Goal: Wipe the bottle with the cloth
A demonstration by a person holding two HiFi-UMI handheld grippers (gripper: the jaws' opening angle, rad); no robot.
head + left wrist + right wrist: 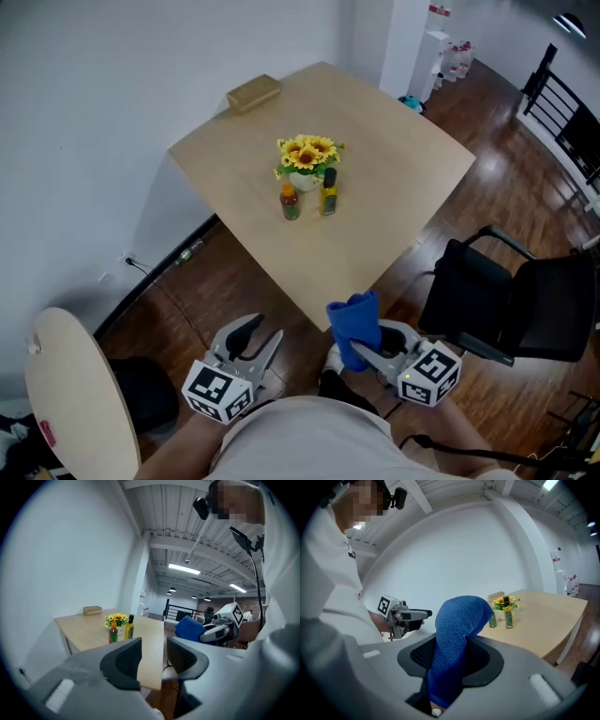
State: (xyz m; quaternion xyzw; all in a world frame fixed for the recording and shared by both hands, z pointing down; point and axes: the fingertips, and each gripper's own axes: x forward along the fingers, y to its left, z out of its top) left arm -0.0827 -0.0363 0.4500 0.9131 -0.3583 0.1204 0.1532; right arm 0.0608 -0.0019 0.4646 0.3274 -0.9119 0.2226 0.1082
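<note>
Head view places the red-capped sauce bottle (291, 202) and the black-capped oil bottle (329, 192) mid-table beside the sunflower pot (307, 161), well apart from both grippers. Wiping looks not yet begun; next comes reaching in. The right gripper (450, 660) clamps the blue cloth (457, 630), and the left gripper (153, 660) is partly open and empty.

Left hand-held gripper (251, 336) and right hand-held gripper (367, 354) have grey shells, black ribbed pads (125, 660) and white marker cubes (217, 392) — the person wears a white top (309, 433).
</note>
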